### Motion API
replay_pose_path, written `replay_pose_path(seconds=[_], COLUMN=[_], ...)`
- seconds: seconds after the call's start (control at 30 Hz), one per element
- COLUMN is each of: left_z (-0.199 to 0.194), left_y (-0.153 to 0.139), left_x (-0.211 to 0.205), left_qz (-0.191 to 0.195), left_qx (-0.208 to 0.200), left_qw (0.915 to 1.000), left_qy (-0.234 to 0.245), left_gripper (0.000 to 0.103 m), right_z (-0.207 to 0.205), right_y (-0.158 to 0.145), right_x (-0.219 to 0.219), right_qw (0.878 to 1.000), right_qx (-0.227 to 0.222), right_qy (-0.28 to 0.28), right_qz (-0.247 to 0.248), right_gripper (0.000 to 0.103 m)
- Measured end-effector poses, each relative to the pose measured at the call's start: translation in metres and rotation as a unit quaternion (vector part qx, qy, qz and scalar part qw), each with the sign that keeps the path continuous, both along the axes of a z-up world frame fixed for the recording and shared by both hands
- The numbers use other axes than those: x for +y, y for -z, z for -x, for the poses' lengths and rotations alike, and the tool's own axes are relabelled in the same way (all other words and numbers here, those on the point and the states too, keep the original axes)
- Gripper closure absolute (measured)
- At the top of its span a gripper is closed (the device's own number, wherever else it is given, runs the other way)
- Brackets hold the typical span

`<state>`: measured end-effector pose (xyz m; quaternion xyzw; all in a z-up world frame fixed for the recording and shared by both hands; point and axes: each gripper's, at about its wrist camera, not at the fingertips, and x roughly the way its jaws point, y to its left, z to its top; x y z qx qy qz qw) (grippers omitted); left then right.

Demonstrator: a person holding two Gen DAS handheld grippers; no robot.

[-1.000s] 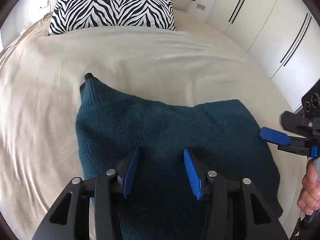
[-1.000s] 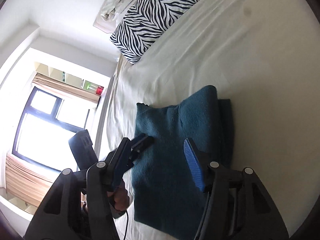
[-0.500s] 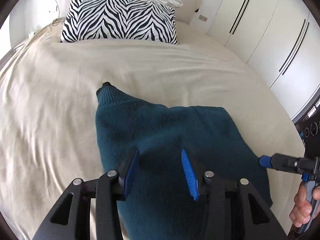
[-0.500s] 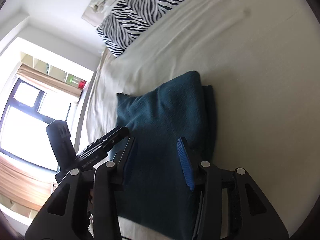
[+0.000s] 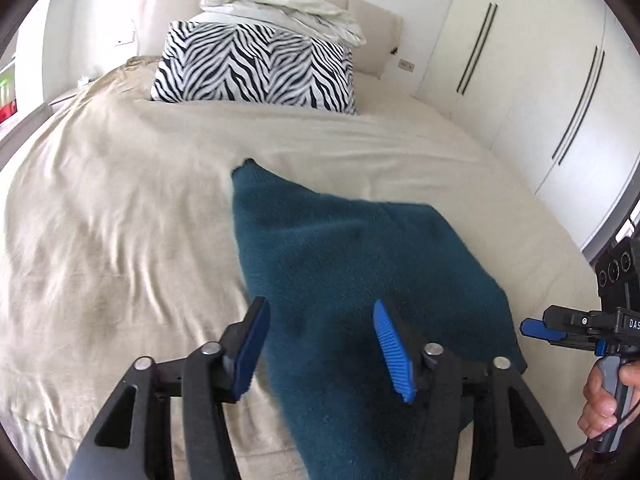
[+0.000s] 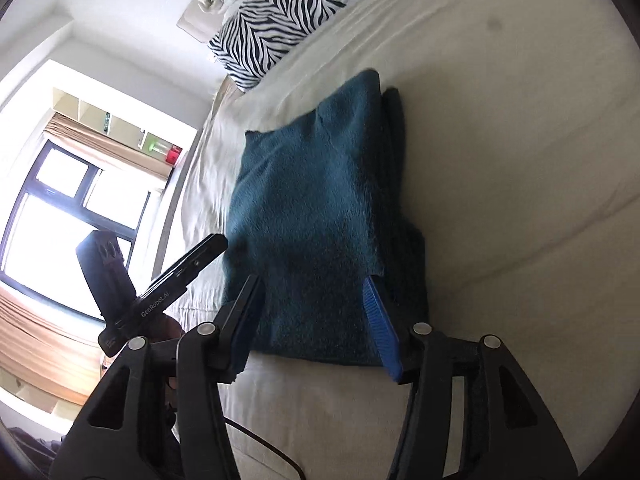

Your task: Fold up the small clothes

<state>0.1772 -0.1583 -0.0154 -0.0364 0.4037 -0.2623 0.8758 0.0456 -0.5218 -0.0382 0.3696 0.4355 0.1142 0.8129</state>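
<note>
"Where is the garment?"

"The teal sweater (image 5: 360,280) lies folded on the cream bedsheet (image 5: 120,240), near the foot of the bed, well short of the zebra pillow (image 5: 256,68). One pointed corner sticks out toward that pillow."

"And your tongs?"

"My left gripper (image 5: 320,350) hangs over the sweater's near end, jaws just widened and released, nothing pinched between the blue pads. My right gripper (image 6: 316,320) straddles the near edge of the sweater (image 6: 320,208); its jaws have just been opening too, and the pads (image 6: 380,320) stand apart without pressing the knit."

"Anything else?"

"White wardrobe doors (image 5: 540,80) line one side; a window (image 6: 60,208) glares on the other."
</note>
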Motion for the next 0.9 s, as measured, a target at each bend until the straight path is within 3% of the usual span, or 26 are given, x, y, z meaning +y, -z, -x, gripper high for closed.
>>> replay_pose_path(seconds=[0.07,0.17,0.27,0.37,0.5,0.6,0.7,0.77,0.83,0.9], left_z=[-0.012,-0.03,-0.04,-0.046,-0.059,-0.064,-0.07,-0.067,-0.061,-0.056], left_y=[0.006,0.026,0.042,0.052,0.062,0.066,0.07,0.066,0.058,0.05], left_x=[0.015,0.026,0.026,0.02,0.009,-0.003,-0.008,-0.015,-0.022,-0.026], left_qz=[0.019,0.031,0.055,0.069,0.08,0.07,0.068,0.044,0.015,-0.008], left_qx=[0.03,0.09,0.138,0.163,0.19,0.202,0.213,0.201,0.18,0.164], left_qw=[0.9993,0.9951,0.9887,0.9843,0.9786,0.9767,0.9746,0.9786,0.9834,0.9863], left_qy=[-0.015,-0.026,-0.018,-0.009,0.0,0.015,0.015,0.012,0.01,0.009], left_gripper=[0.026,0.027,0.027,0.026,0.027,0.036,0.044,0.049,0.055,0.062], right_z=[0.002,-0.006,-0.028,-0.056,-0.076,-0.092,-0.112,-0.119,-0.123,-0.12], right_y=[-0.01,-0.005,0.019,0.042,0.044,0.043,0.046,0.049,0.045,0.033], right_x=[-0.016,-0.033,-0.043,-0.042,-0.042,-0.034,-0.017,-0.011,-0.003,0.014], right_qw=[1.0,0.999,0.997,0.995,0.994,0.994,0.993,0.991,0.99,0.984], right_qx=[-0.005,0.011,0.056,0.08,0.077,0.09,0.113,0.129,0.132,0.126], right_qy=[0.028,0.035,0.035,0.031,0.025,0.014,-0.01,-0.013,-0.012,-0.021], right_qz=[0.011,0.0,-0.03,-0.056,-0.075,-0.053,-0.005,0.022,0.056,0.122], right_gripper=[0.028,0.028,0.028,0.028,0.028,0.031,0.047,0.067,0.072,0.077])
